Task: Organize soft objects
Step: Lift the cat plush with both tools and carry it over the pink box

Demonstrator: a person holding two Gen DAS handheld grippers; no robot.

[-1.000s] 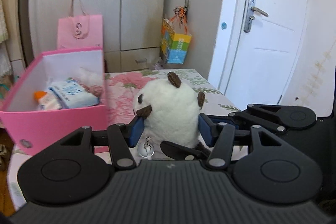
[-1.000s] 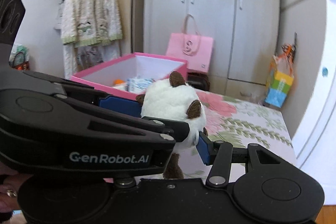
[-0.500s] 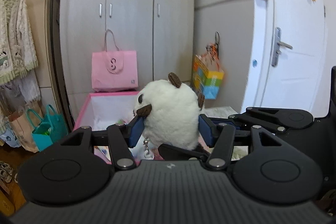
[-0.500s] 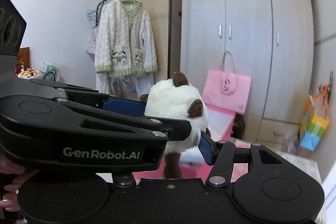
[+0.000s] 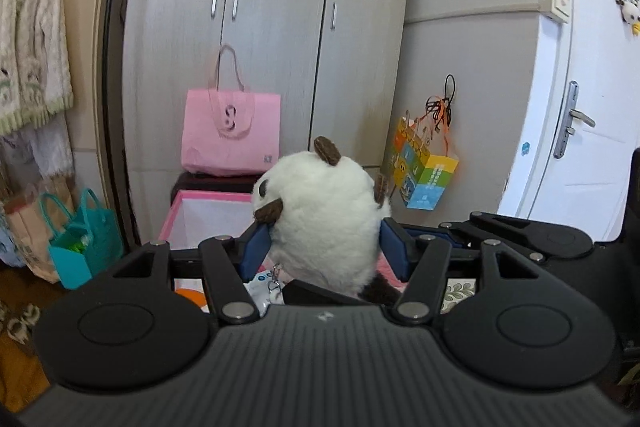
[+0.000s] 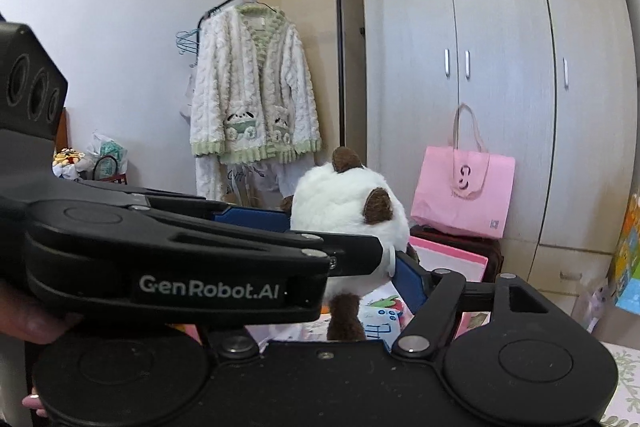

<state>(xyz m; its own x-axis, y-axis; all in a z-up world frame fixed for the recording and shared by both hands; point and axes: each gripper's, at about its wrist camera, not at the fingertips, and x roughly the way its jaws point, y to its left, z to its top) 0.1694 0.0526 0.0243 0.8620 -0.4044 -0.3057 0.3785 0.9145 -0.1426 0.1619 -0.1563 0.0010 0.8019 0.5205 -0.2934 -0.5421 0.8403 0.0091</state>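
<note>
Plush toy [image 5: 326, 223], white with brown ears, sits at frame centre in the left wrist view, held above the open pink box [image 5: 208, 213] whose rim shows just behind and below it. A second ago the box was at left of frame with the flowered surface under the toy; now wardrobe and pink tote bag [image 5: 230, 137] fill the background, so the toy has been carried up and over toward the box.

Left gripper [image 5: 326, 247]: blue fingers [image 5: 254, 247] on both flanks of the toy, pressing the fur, jaws have just been opening slightly, toy between them and gripped.

Right gripper [image 6: 344, 259]: jaws have just been opening a good deal. In the right wrist view the right-hand blue finger [image 6: 410, 281] touches the toy's lower side; its other finger is hidden behind the left gripper body, so I cannot tell if it grips or is letting go.

Inside the box, packets [image 6: 380, 317] are visible under the toy's brown foot.

Judgement: toy is at the drop point over the box; release looks close. Risk: toy catches on the rim or lands on the packets unevenly.
</note>
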